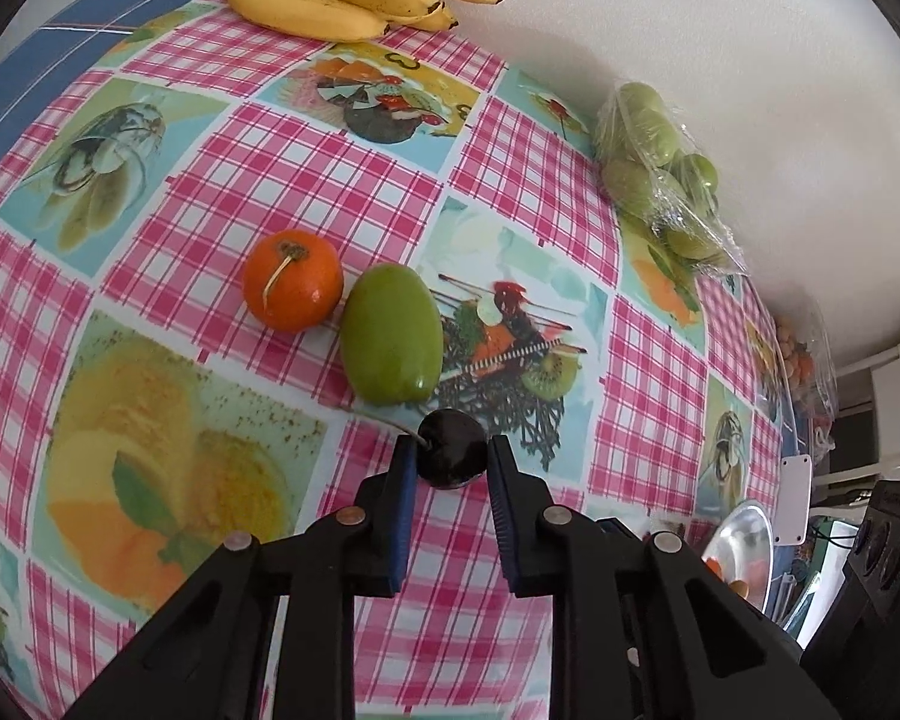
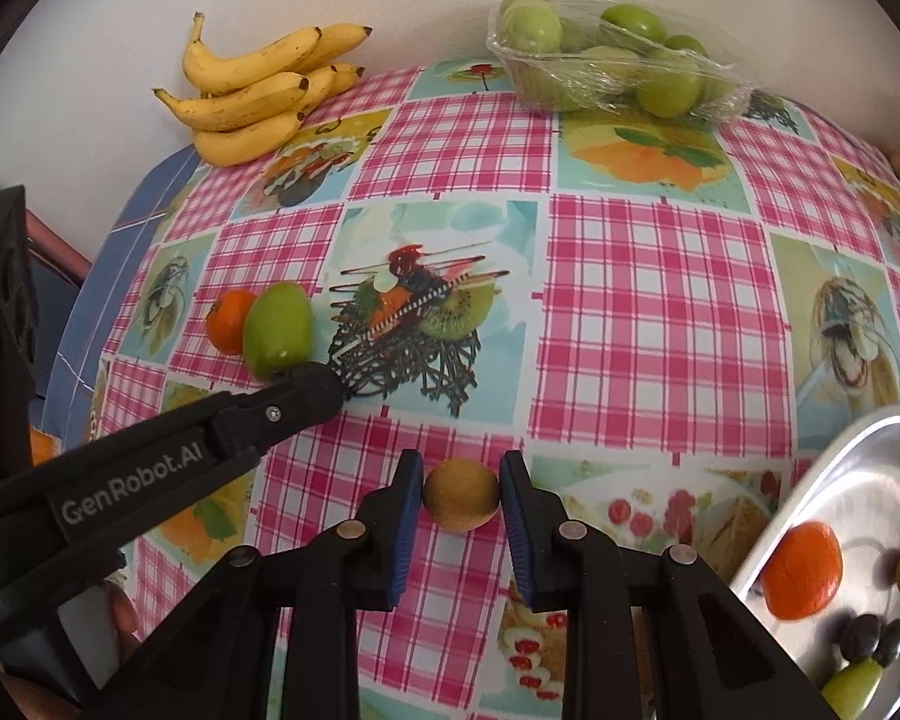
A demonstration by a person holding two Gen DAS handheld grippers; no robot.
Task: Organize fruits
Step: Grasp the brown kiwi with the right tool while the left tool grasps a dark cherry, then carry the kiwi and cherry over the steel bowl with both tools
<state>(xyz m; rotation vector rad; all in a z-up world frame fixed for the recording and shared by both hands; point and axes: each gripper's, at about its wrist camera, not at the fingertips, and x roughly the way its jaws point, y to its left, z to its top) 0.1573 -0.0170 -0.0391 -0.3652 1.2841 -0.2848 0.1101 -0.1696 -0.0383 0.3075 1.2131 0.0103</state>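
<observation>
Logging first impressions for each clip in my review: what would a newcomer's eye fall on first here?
Both tongs are shut on small fruit: the left tongs pinch a dark cherry, the right tongs a small brown fruit, over the loud pink-checked tablecloth. Bananas and a wrapped tray of green fruit lie by the wall; a metal bowl at the right already holds an orange.

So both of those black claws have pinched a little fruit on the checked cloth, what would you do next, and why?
Probably lift both straight up, then carry them to the shiny metal tray. The left gripper has its jaws shut on the small dark round cherry, the right gripper on the small brown round fruit, and similar fruit already lies in the tray.
</observation>
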